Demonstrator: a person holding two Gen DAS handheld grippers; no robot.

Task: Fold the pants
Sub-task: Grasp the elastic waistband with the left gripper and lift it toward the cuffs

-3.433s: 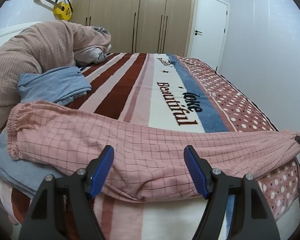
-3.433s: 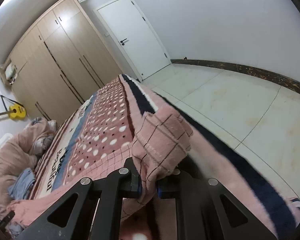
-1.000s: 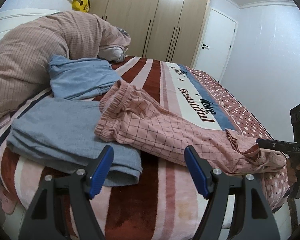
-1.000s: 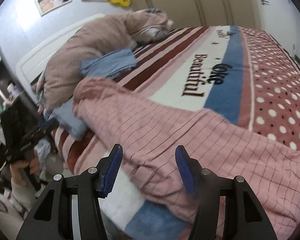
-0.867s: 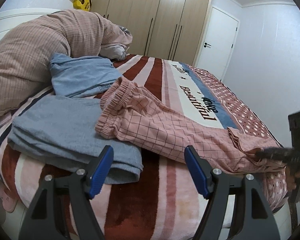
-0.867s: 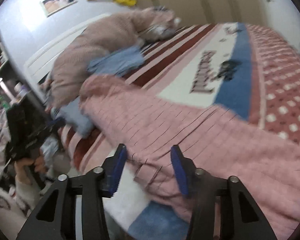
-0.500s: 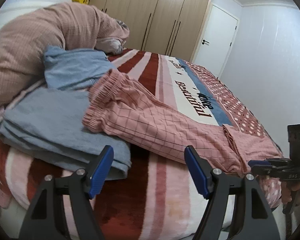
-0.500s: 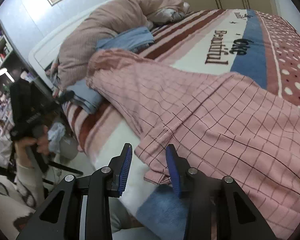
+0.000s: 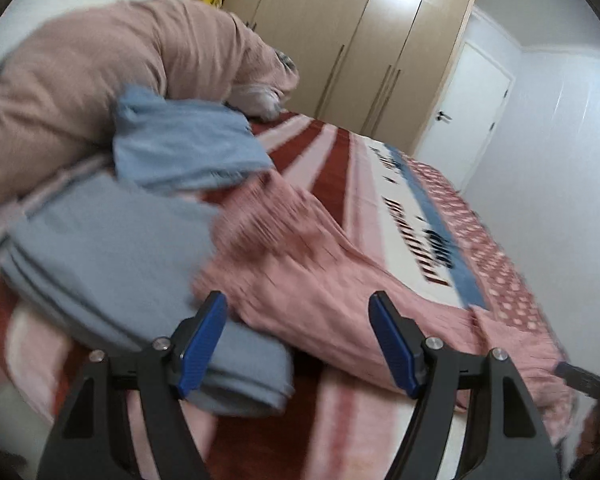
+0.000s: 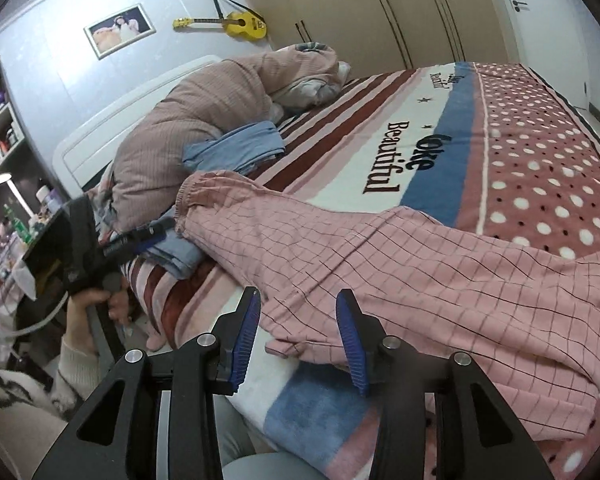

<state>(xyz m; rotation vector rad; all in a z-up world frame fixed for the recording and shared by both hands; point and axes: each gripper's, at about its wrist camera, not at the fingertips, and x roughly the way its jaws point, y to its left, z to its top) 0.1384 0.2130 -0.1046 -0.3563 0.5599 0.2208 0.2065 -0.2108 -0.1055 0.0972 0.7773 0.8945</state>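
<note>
Pink checked pants lie along the near edge of the bed, waistband at the left, leg ends folded back at the right. My right gripper is open and empty, just above the pants' near hem. My left gripper is open and empty, close over the waistband end of the pants; this view is motion-blurred. The left gripper also shows at the bed's left edge in the right wrist view.
Folded blue clothes lie under and beside the waistband, with another blue garment behind. A pink duvet heap fills the head of the bed. Wardrobe and door stand beyond. Shelves are left.
The right gripper let go of the leg ends, swung round to face the bed and opened wider. The left gripper has moved in closer to the waistband.
</note>
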